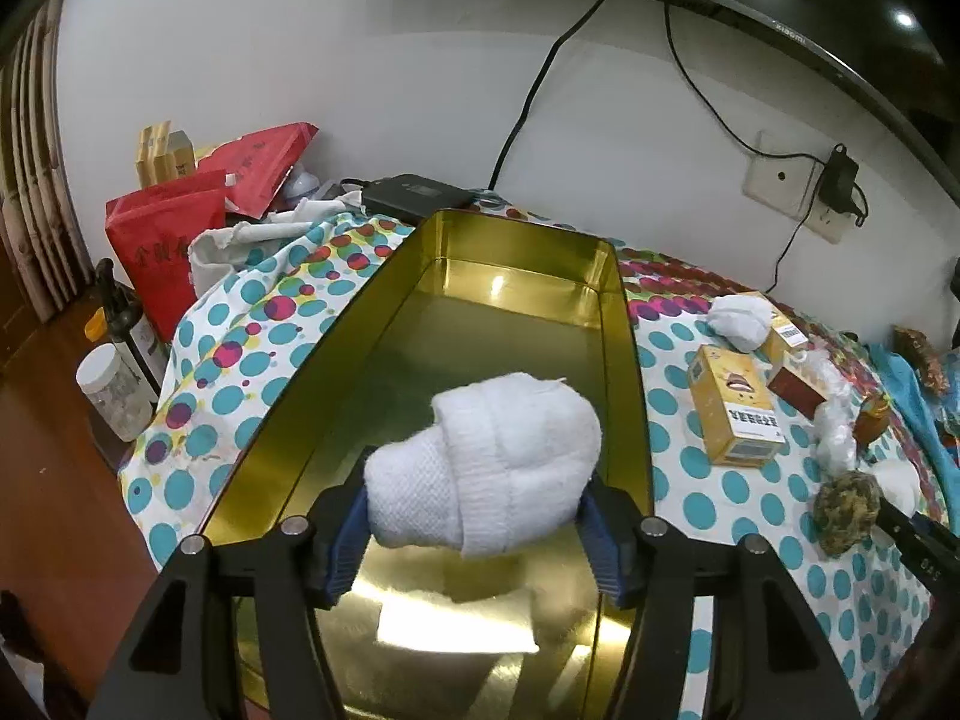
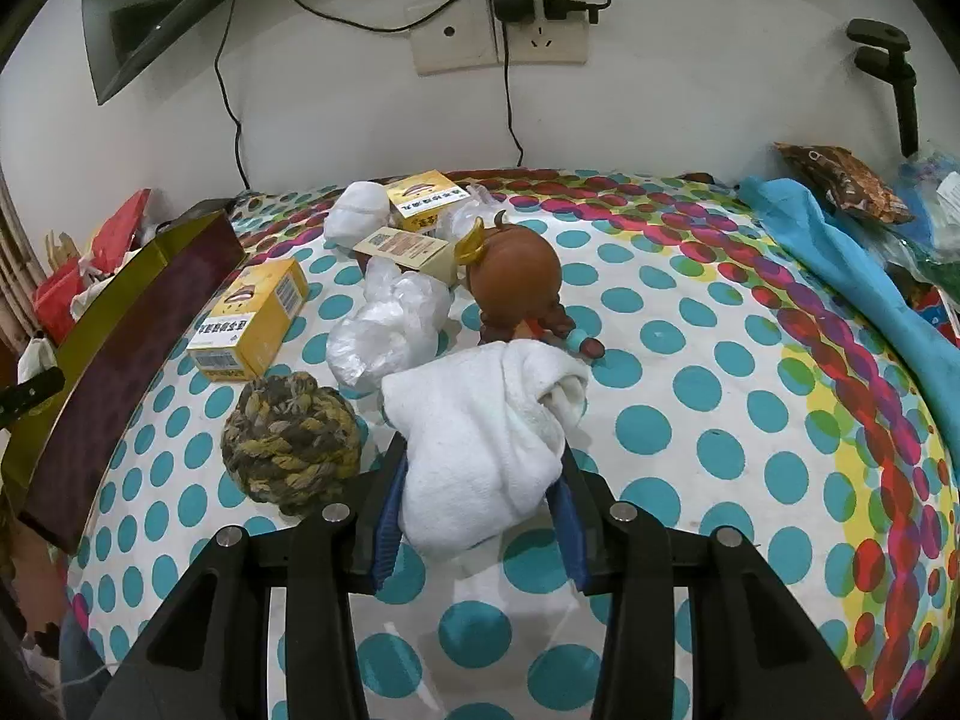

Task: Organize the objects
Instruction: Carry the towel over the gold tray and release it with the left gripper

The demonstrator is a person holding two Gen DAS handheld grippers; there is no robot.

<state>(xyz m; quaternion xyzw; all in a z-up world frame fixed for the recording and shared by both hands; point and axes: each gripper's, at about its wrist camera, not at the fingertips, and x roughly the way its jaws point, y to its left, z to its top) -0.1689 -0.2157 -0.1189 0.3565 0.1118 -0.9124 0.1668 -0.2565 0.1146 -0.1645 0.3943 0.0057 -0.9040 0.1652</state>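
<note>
Fingers of the left gripper flank a rolled white knitted sock bundle over the long gold metal tin, pads apparently just loosened for a drop inside. Right gripper clamps a crumpled white cloth above the polka-dot tablecloth, likely next.

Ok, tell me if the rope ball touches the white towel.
Apart: the right wrist view shows tablecloth between the rope ball and white towel.

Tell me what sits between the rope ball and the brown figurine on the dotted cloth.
A crumpled clear plastic bag lies between the rope ball and figurine, seen in the right wrist view.
</note>
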